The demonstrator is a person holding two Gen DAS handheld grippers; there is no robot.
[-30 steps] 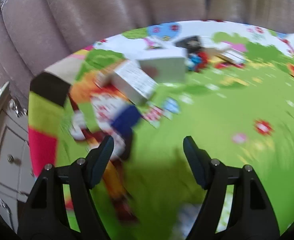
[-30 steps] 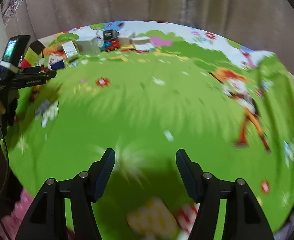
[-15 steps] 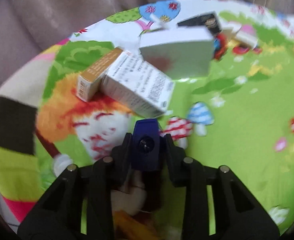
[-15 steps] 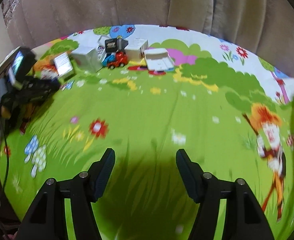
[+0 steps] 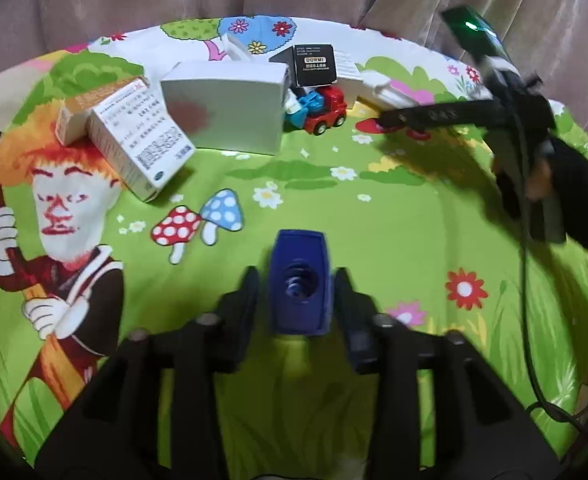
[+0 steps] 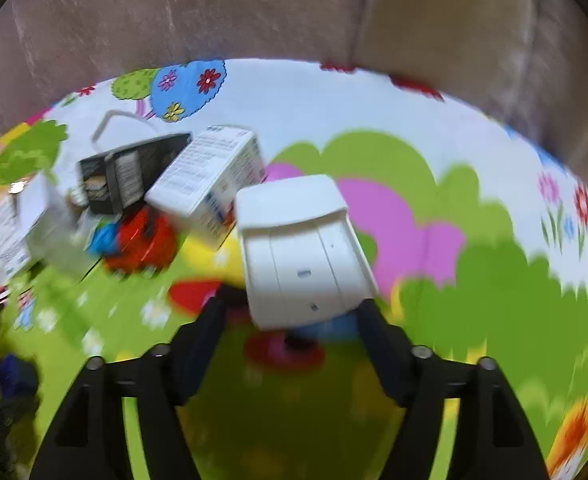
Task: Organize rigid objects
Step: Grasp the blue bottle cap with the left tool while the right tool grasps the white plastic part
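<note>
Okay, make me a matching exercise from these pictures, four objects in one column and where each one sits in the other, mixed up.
Things:
1. blue block
2. toy truck
3. black Dormi box
4. barcode box

Places:
A. leaning on the orange box
B. between the left gripper fingers
C. behind the toy truck
D. right of the large white box

Pairs: 1-B, 2-D, 3-C, 4-A
</note>
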